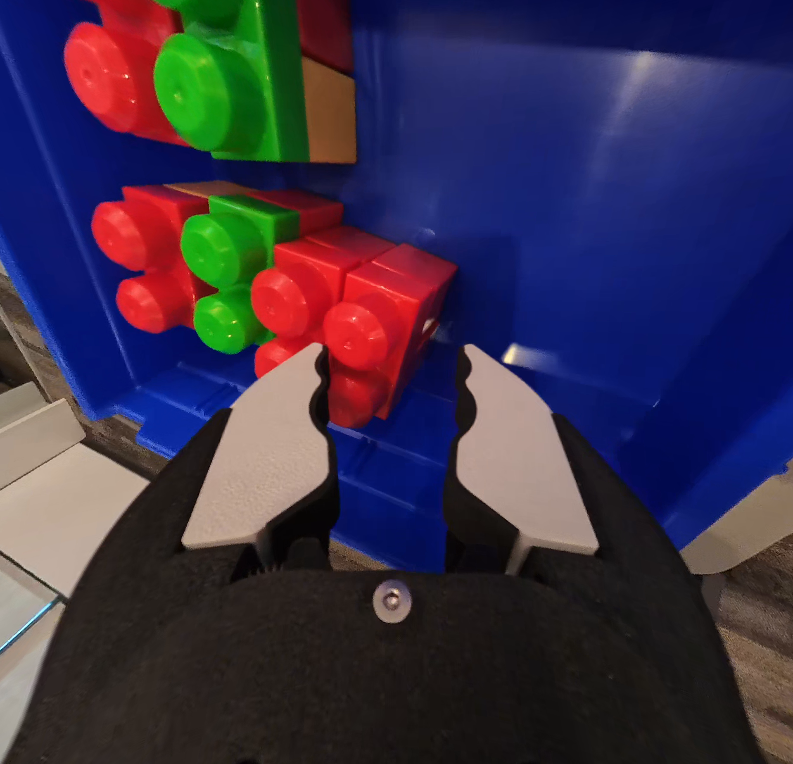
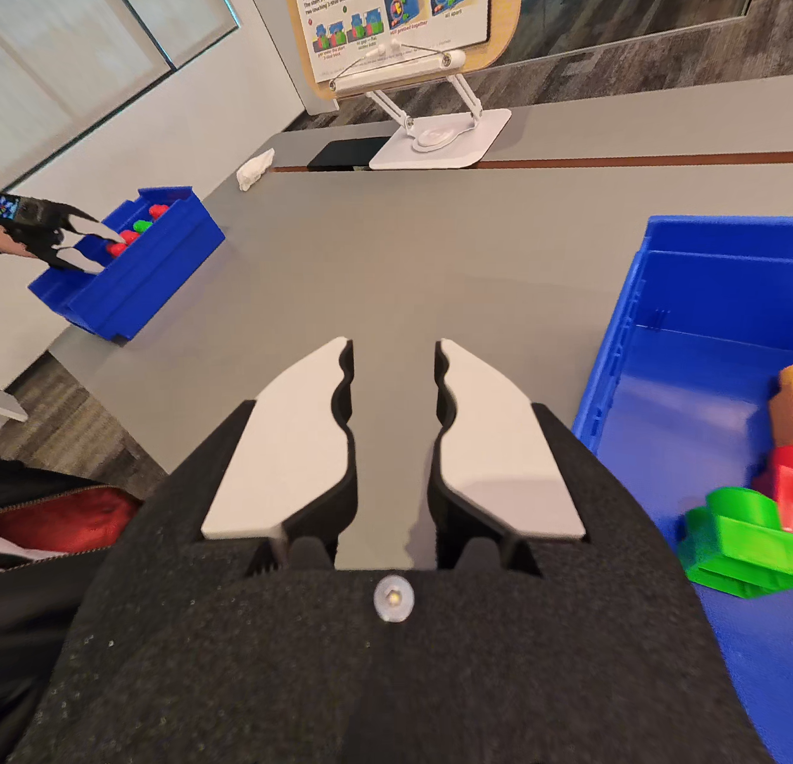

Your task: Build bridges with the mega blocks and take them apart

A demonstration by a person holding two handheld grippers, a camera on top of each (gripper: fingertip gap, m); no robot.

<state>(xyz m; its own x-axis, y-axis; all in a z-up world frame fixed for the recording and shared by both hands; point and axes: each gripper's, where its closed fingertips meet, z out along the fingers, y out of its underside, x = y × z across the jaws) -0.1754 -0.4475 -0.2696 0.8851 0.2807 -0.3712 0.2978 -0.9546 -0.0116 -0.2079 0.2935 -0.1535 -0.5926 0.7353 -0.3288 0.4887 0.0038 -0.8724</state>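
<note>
No bridge is seen built: the gaping left gripper (image 1: 390,357) is poised, seemingly, at a red two-stud block (image 1: 386,327) in the blue bin (image 1: 600,185), while the right gripper (image 2: 394,348) is held agape and empty.

Left view close inside blue bin (image 1: 558,185); right view shows it afar.

left gripper (image 1: 390,352) fingers parted, right gripper (image 2: 394,348) fingers parted

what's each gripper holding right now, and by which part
Nothing is held. The left gripper is open in the blue bin, at a red block; the right gripper is open over bare table.
</note>
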